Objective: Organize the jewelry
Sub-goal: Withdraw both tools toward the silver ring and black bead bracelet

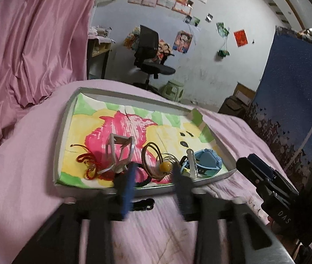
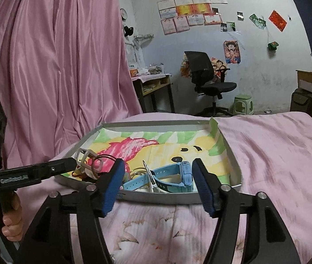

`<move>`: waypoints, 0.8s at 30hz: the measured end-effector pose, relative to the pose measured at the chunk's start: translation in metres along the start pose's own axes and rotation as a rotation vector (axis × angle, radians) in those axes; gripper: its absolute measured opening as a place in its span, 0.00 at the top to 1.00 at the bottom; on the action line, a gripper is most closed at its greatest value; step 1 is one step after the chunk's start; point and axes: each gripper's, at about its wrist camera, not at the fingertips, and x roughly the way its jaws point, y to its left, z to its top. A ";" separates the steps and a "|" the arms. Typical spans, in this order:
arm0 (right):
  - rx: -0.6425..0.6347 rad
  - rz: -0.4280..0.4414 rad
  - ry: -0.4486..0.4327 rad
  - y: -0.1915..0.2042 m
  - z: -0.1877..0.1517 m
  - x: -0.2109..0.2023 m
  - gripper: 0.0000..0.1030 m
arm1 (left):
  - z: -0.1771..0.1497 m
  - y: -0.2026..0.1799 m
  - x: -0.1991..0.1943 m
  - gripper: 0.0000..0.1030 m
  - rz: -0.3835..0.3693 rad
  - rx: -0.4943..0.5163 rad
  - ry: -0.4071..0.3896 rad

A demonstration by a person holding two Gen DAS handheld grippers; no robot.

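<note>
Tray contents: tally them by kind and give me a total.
Blue watch: 1
White clip: 1
White frame piece: 1
Red cord: 1
Wire hoop bundles: 2
Total: 6, as far as the clutter lets me tell.

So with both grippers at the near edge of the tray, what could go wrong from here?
The bangles, red cord and white clip lie heaped together, so the open left gripper may lift more than one piece. The blue watch has a white piece across its strap, which the open right gripper could drag along. The tray sits on soft bedding and might tip if pressed.
</note>
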 end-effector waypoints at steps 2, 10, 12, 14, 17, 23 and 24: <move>-0.002 -0.001 -0.005 0.003 -0.001 -0.006 0.39 | -0.003 0.001 -0.010 0.49 0.002 -0.004 -0.030; -0.020 -0.002 -0.043 0.011 -0.008 -0.037 0.10 | -0.013 -0.003 -0.042 0.23 0.041 0.055 -0.098; -0.018 -0.001 -0.056 0.012 -0.009 -0.045 0.04 | -0.017 -0.003 -0.050 0.17 0.050 0.062 -0.115; -0.017 -0.001 -0.065 0.014 -0.010 -0.052 0.01 | -0.021 -0.002 -0.059 0.11 0.068 0.070 -0.135; -0.024 0.005 -0.073 0.017 -0.012 -0.061 0.01 | -0.027 -0.003 -0.070 0.05 0.094 0.092 -0.166; -0.056 0.004 -0.079 0.026 -0.017 -0.076 0.01 | -0.039 -0.005 -0.089 0.01 0.111 0.138 -0.205; -0.063 0.003 -0.076 0.027 -0.019 -0.079 0.01 | -0.041 -0.005 -0.090 0.01 0.112 0.145 -0.205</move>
